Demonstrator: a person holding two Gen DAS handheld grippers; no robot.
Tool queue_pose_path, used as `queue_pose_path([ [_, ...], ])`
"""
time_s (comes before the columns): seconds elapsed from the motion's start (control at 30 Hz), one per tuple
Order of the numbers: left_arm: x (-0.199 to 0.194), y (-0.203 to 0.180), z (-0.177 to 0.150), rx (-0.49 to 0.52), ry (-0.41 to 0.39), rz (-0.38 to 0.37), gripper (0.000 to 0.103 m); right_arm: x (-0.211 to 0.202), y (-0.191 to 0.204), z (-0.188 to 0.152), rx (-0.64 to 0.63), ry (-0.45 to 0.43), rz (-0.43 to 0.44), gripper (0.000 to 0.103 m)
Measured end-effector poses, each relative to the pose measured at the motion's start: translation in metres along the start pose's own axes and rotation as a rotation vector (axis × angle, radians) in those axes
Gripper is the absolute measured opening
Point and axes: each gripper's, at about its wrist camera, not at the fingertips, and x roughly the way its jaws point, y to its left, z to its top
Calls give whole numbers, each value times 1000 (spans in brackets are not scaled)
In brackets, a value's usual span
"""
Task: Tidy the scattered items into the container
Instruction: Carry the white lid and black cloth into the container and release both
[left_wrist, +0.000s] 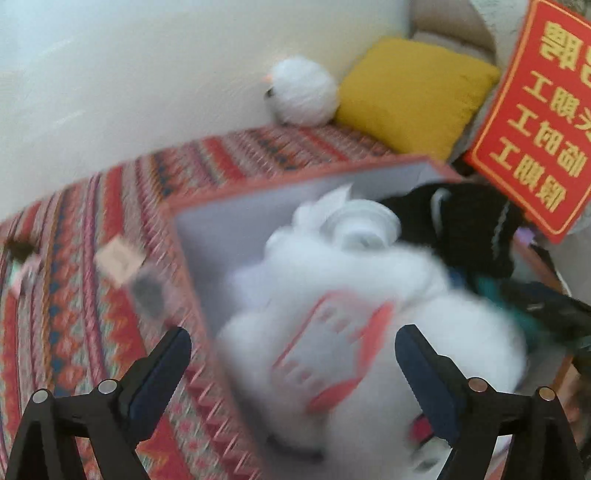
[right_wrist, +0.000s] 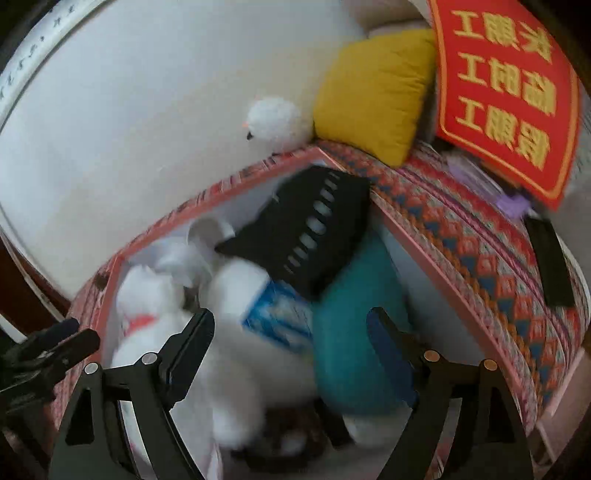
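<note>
Left claw (left_wrist: 293, 363) was released, jaws wide, hovering over the white plush toy (left_wrist: 369, 332) lying in the container (left_wrist: 221, 206). It touched nothing, probably just let go so the toy could settle. Right claw (right_wrist: 291, 328) also spread, empty, above the teal item (right_wrist: 354, 332) inside the same box. The box was crowded: black perforated piece (right_wrist: 314, 229) propped on top, blue-white pack (right_wrist: 280, 314) wedged under it. Likely little room left. Small bits (left_wrist: 118, 260) were on the patterned cover (left_wrist: 74, 295) outside the box, so the task was not done. Frames are blurry.
</note>
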Motion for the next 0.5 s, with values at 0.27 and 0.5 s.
queue_pose_path([
  [0.27,-39,77,-88,-187,39,14,99,-77,-8,-43,-3,-32,-9,92],
  [0.5,-116,124,-157,-285,-16,90,99,-144,42,-82,-88,-74,53,96],
])
